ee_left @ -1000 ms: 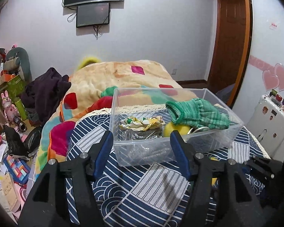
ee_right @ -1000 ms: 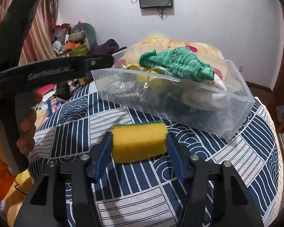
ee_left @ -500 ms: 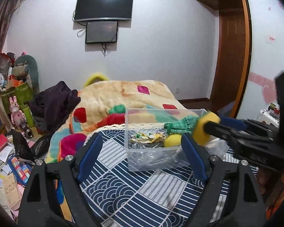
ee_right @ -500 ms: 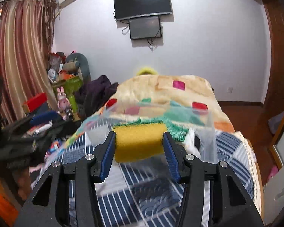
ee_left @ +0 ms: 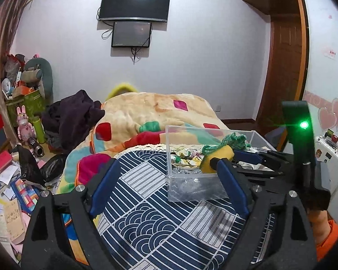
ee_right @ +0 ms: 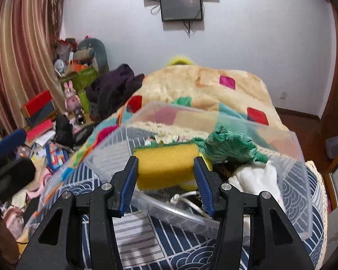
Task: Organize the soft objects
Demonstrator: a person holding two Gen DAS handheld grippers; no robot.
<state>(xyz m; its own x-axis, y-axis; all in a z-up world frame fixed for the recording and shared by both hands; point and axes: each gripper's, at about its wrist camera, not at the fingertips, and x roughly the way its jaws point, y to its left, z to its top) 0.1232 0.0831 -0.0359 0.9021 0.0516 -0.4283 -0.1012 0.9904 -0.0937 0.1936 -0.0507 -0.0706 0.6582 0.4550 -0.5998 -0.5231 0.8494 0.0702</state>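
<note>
The clear plastic bin [ee_left: 196,186] sits on the navy patterned tablecloth [ee_left: 151,220] at centre right of the left wrist frame, its near wall just beyond the left gripper's right finger, with a broad stretch of bare cloth to its left and toward the lower edge. Beyond the cloth's lace-trimmed far edge lies the patchwork blanket [ee_left: 151,110]. The left gripper [ee_left: 166,187] hangs low in the frame with its blue-padded fingers spread wide and nothing between them. In the right wrist view the right gripper [ee_right: 165,180] pinches the yellow sponge [ee_right: 166,164] across its ends, both blue pads [ee_right: 129,181] pressed against the foam, a thin green scouring layer showing along the sponge's top edge. The sponge is held over the near rim of the bin [ee_right: 290,180], above the contents; whether it touches them cannot be told. Just right of the sponge, the green knitted cloth [ee_right: 232,145] is heaped inside, with a white cloth [ee_right: 256,182] below it at centre right and a white cord [ee_right: 187,199] near the bin's near wall. From the left wrist camera the sponge [ee_left: 218,157] shows above the bin's right half, beside a floral scrunchie [ee_left: 184,157].
</note>
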